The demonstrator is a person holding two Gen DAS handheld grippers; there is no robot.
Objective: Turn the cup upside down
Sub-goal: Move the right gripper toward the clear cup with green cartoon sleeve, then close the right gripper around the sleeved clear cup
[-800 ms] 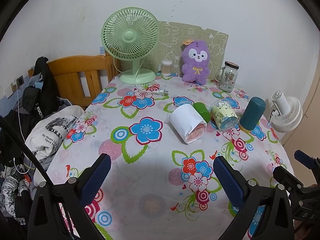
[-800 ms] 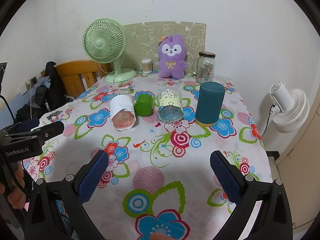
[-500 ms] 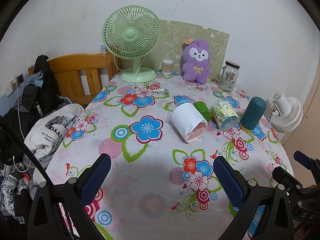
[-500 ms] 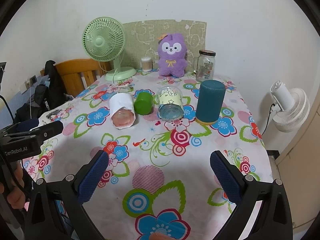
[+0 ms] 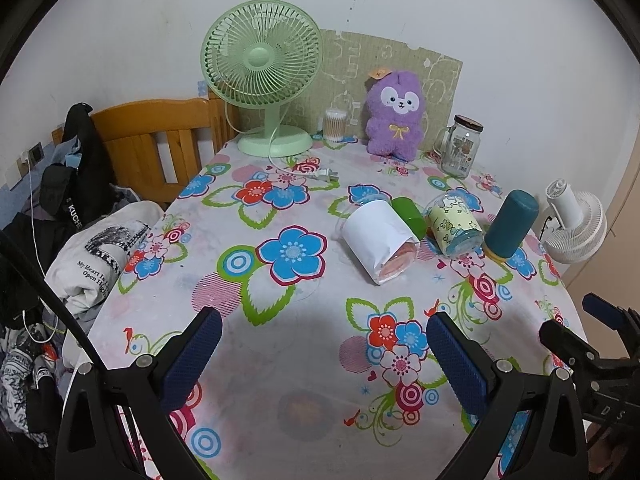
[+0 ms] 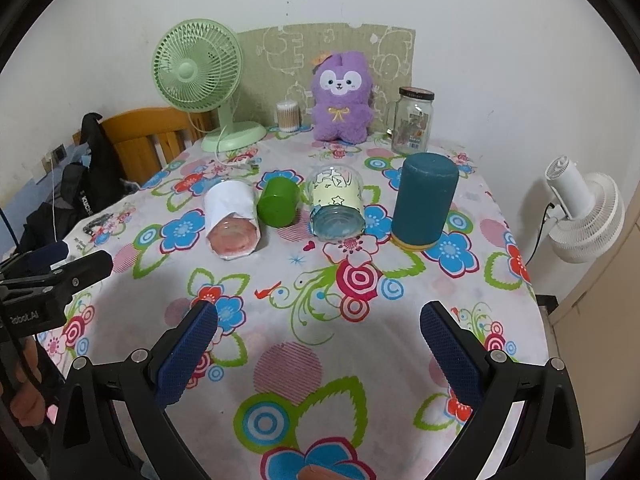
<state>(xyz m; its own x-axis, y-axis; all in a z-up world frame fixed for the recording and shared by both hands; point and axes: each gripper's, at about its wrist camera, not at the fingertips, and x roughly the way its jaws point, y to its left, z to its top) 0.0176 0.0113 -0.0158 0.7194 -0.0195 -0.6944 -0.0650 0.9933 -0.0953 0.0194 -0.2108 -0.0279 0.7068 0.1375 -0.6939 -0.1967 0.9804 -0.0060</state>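
Both grippers' fingers wide, empty; paper-wrapped cup [image 6: 233,222] lying sideways on floral cloth [image 6: 320,320].

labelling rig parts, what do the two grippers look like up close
Both the left gripper and right gripper have black angular plastic frames with silver screws, ending in dark blue dimpled rubber pads. White lettering reading "Robot.AI" marks the left one's body, seen from the right wrist view.

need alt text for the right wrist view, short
Four cups sit in a row on a floral tablecloth: a white cup, green cup and clear cup on their sides, and a teal cup upside down. The right gripper hangs before them, jaws open, empty.
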